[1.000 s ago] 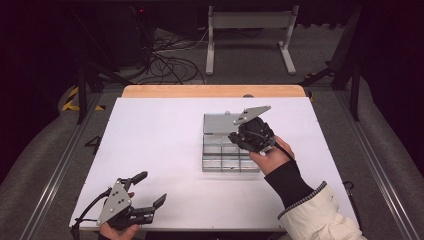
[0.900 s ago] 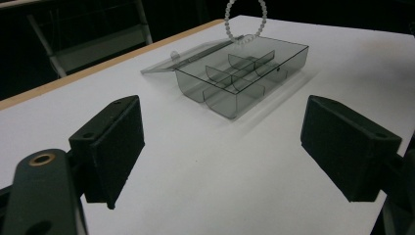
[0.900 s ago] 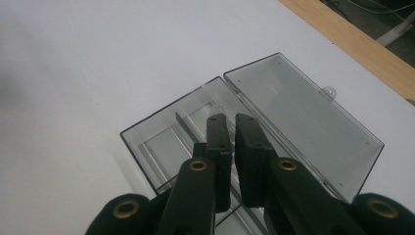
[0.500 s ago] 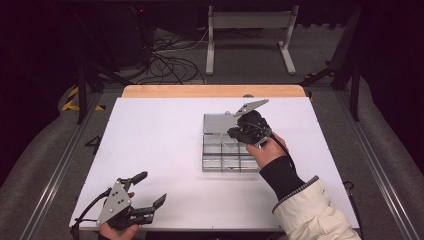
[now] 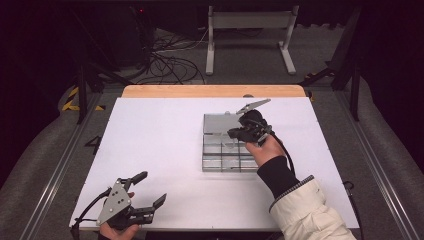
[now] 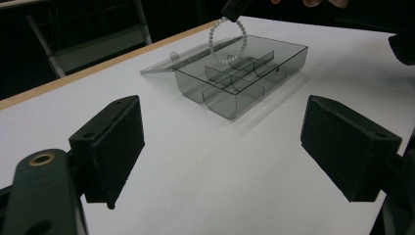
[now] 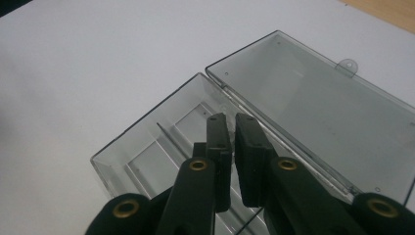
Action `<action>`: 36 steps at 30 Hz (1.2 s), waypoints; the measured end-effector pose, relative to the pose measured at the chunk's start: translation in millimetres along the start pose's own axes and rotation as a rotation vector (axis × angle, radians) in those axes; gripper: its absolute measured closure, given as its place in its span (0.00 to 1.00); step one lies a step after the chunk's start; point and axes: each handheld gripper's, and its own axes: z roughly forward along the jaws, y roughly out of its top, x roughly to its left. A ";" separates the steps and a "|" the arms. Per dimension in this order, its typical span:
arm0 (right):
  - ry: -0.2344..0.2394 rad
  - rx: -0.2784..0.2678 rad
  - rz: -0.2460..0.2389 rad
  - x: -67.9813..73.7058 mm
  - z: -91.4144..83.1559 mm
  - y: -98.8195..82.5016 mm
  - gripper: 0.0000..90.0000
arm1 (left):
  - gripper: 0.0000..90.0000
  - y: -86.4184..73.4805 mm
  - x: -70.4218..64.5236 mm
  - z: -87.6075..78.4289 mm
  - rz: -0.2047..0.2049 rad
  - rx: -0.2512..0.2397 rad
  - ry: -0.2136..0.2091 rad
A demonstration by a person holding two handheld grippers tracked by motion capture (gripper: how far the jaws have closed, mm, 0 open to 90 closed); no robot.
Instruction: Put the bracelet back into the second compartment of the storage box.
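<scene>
Dangling bead ring (image 6: pixel 226 43), top hidden

A smoky grey transparent plastic compartment box (image 5: pixel 222 150) sits on a plain white table (image 5: pixel 160 140) with a pale wooden edge; a white bead bracelet (image 6: pixel 226 43) hangs above.

Counted on the surface (image 5: pixel 160 145): one clear compartment box (image 5: pixel 221 150), one white bead bracelet (image 6: pixel 226 43), two hand-held grippers (image 5: pixel 142 192) (image 5: pixel 234 134).
</scene>
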 end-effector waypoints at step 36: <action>-0.005 0.069 0.043 -26.2 35.1 -20.6 0.68 | 0.19 -0.1 0.3 -0.2 0.000 0.001 -0.003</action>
